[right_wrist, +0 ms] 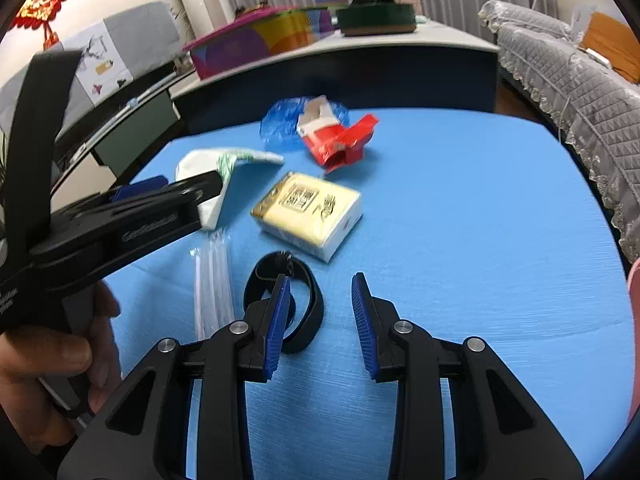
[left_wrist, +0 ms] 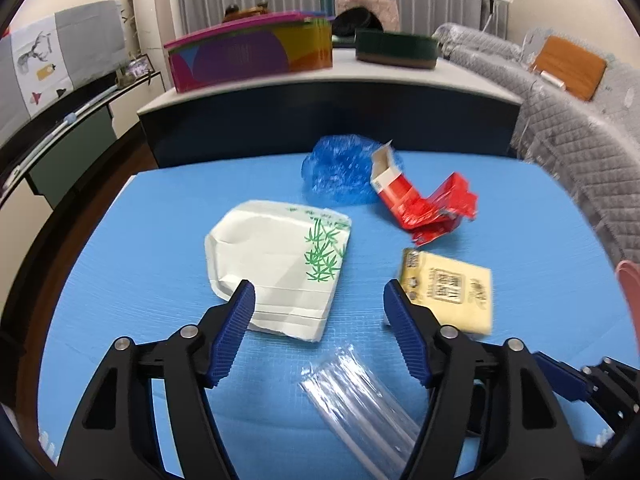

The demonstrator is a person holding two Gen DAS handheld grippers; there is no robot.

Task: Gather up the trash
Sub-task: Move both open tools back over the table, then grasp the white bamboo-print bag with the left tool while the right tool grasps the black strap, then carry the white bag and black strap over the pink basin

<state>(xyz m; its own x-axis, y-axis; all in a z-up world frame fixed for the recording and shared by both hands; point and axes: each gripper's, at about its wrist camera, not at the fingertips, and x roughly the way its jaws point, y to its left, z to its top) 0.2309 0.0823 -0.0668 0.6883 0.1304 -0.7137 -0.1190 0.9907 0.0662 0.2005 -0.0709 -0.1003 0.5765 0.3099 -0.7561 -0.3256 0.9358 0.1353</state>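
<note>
My right-hand camera picks up a black band (right_wrist: 298, 300) curled in a loop on the blue mat (right_wrist: 460, 240), lying just behind my right gripper's left finger; my left-hand camera does not show it at all. The right view also catches my left gripper (right_wrist: 188, 192) from the side, with my hand (right_wrist: 52, 364) around its handle, its tip over the white bamboo-print packet (right_wrist: 200, 168). From the left view I see that packet (left_wrist: 280, 264) flat and whole, its green leaf print toward the right edge, and the corner of my right gripper low at the right edge of the frame. My left gripper (left_wrist: 319, 300) stands wide apart and holds nothing: one finger overlaps the packet's near corner and the other the near corner of the yellow tissue pack (left_wrist: 452, 292), though I cannot tell whether either touches. My right gripper (right_wrist: 322, 284) is partly apart and empty over bare mat. A clear plastic sleeve (left_wrist: 360, 404) lies nearest me, its long axis running from the gap between my left fingers down toward the lower right. Farther back sit a crushed red carton (left_wrist: 420, 204), its white open end tilted up and away, and a crumpled blue plastic bag (left_wrist: 340, 172) touching it.
</note>
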